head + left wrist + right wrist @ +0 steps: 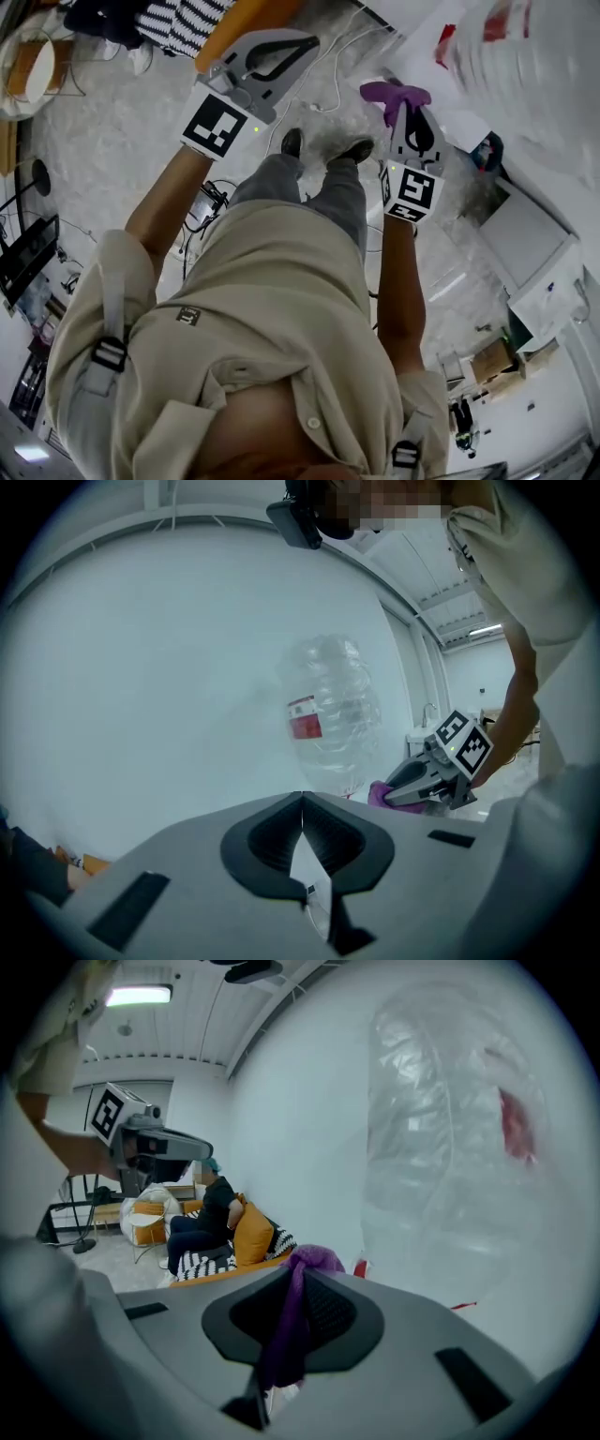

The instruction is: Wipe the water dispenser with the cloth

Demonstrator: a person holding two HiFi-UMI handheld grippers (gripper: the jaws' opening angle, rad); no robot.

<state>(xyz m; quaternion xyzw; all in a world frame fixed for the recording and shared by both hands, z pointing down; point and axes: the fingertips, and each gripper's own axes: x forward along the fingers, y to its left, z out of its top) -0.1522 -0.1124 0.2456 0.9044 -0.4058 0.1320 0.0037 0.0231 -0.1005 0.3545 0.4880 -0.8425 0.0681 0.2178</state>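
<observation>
The water dispenser's clear bottle (530, 56) with a red label stands at the upper right of the head view, on a white body (427, 52). My right gripper (410, 108) is shut on a purple cloth (394, 93) just beside that body. In the right gripper view the cloth (292, 1307) hangs between the closed jaws, with the bottle (450, 1147) close ahead on the right. My left gripper (305, 42) is held up to the left, shut and empty. In its own view, the left gripper (302, 803) faces the bottle (328, 714) from farther off.
A person's legs and shoes (323, 150) stand on a grey speckled floor (112, 131). A white cable (342, 52) runs across the floor. An orange sofa (246, 1234) with a seated person (208, 1211) lies behind. A white wall (141, 686) backs the dispenser.
</observation>
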